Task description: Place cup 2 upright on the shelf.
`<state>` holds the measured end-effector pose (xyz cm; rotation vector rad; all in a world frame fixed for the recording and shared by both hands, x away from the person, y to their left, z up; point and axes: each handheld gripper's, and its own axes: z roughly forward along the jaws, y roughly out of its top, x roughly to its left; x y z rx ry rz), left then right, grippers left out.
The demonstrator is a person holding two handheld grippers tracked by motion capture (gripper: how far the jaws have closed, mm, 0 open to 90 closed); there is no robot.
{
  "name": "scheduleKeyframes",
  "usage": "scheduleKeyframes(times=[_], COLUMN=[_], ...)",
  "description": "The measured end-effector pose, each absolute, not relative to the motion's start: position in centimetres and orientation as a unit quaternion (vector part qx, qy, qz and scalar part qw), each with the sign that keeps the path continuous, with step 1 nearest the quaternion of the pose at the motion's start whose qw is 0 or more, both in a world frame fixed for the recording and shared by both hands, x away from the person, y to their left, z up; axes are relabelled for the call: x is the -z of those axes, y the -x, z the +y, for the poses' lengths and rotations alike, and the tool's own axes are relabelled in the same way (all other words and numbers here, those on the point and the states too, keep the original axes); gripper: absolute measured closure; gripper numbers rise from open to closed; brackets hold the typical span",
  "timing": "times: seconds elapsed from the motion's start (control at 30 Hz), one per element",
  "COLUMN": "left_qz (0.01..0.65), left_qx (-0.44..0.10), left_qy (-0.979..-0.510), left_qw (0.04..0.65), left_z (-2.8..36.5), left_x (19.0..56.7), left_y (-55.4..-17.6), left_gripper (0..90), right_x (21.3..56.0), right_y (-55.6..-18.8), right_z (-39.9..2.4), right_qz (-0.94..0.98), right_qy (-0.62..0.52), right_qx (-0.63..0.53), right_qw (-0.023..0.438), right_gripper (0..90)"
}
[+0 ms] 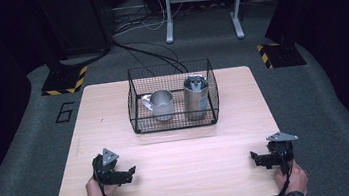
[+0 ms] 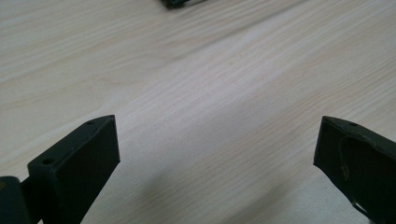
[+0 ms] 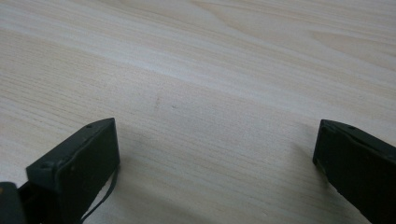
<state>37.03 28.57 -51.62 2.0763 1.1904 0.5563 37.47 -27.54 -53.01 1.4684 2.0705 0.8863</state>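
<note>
From the high view we see the whole pale wooden surface (image 1: 169,154) with a black wire-mesh basket (image 1: 175,123) standing toward its far middle. Inside it a shiny metal mug with a handle (image 1: 161,104) sits on the left and a taller metal cylinder canister (image 1: 196,97) on the right, apart from each other. The left tongs (image 1: 132,171) rest near the front left edge and the right tongs (image 1: 253,157) near the front right, both well apart from the basket.

The two gripper views give us wood grain close up between black jaws, spread wide with nothing between them. On the grey floor left of the surface we read a dark "6" (image 1: 65,112).
</note>
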Motion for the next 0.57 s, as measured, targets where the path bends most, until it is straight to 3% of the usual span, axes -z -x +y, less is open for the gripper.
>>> scheduleKeyframes(times=[0.57], left_qz=[0.467], left_qx=[-0.200], left_qy=[-0.794], left_qw=[0.334], left_z=[29.0], left_x=[53.1], left_y=[-37.2], left_gripper=[0.0], right_x=[53.0], right_y=[-37.5], right_z=[-27.5], right_qz=[0.751], right_qy=[-0.532], right_qx=[-0.321], right_qw=[0.225], right_gripper=[0.0])
